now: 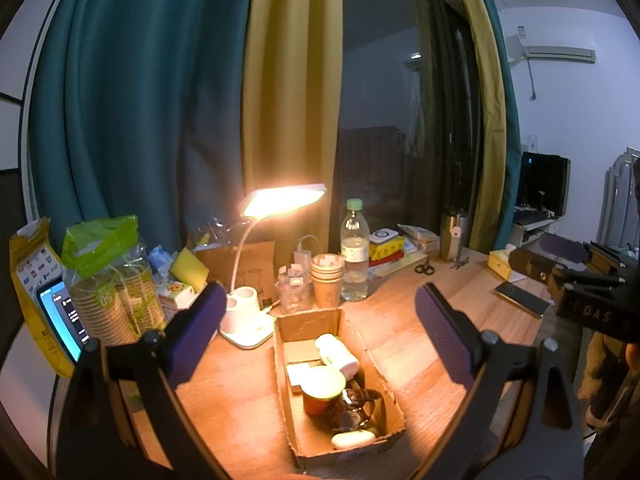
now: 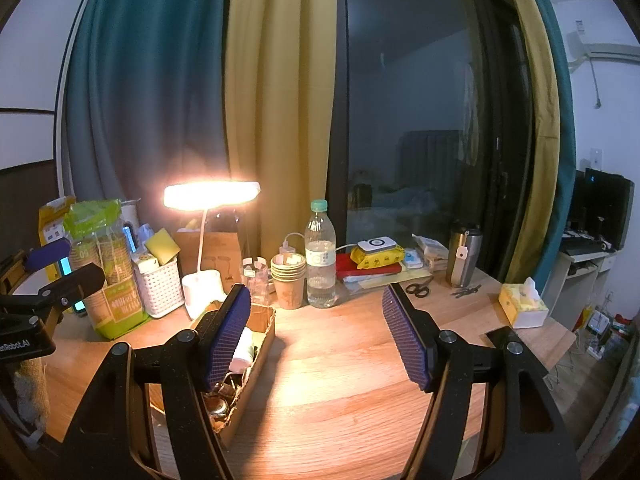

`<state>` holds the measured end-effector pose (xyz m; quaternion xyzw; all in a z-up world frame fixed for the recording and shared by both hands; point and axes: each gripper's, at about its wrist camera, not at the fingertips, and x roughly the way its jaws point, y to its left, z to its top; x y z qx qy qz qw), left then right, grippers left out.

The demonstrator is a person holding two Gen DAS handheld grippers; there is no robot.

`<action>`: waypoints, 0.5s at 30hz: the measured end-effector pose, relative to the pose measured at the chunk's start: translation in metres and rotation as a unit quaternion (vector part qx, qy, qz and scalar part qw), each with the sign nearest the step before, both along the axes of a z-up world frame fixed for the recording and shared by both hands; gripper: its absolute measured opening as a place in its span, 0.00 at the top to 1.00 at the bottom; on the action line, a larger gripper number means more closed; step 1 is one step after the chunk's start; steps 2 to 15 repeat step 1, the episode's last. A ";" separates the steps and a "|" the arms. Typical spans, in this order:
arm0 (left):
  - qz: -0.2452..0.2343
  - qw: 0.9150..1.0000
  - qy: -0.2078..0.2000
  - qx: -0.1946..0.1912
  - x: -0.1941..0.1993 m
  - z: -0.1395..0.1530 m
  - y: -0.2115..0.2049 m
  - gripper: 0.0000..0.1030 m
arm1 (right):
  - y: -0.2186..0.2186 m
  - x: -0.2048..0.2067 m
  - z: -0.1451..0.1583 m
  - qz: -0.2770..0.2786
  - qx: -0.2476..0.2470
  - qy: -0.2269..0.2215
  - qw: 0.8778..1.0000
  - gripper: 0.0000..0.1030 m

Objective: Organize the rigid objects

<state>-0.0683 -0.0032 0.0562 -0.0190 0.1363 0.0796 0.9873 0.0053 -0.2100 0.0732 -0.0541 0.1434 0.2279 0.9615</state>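
Note:
An open cardboard box [image 1: 312, 320] lies on the wooden desk under the lamp. Inside it are a white bottle [image 1: 338, 354] on its side, a red jar with a pale lid [image 1: 323, 390], dark glasses [image 1: 356, 402], a white oval case [image 1: 352, 438] and flat cards. My left gripper [image 1: 320, 334] hovers open over the box with nothing between its fingers. My right gripper [image 2: 316, 336] is open and empty over bare desk, just right of the box [image 2: 262, 354]. Its left finger hides part of the box and the white bottle [image 2: 244, 346].
At the back stand a lit desk lamp [image 2: 204, 284], a water bottle [image 2: 320, 256], stacked paper cups [image 2: 288, 280], a white basket [image 2: 160, 290] and a steel flask [image 2: 464, 258]. Scissors [image 2: 418, 288], a tissue box [image 2: 522, 304] and a phone [image 1: 522, 298] lie to the right.

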 end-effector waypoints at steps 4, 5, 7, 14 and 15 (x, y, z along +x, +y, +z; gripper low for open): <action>0.000 1.000 0.000 0.000 0.000 0.000 0.001 0.07 | 0.001 0.000 -0.001 0.000 -0.001 0.001 1.000 0.30; 0.000 1.000 0.000 0.000 0.000 0.000 0.001 0.07 | 0.001 0.000 -0.001 0.000 -0.001 0.001 1.000 0.30; 0.000 1.000 0.000 0.000 0.000 0.000 0.001 0.07 | 0.001 0.000 -0.001 0.000 -0.001 0.001 1.000 0.30; 0.000 1.000 0.000 0.000 0.000 0.000 0.001 0.07 | 0.001 0.000 -0.001 0.000 -0.001 0.001 1.000 0.30; 0.000 1.000 0.000 0.000 0.000 0.000 0.001 0.07 | 0.001 0.000 -0.001 0.000 -0.001 0.001 1.000 0.30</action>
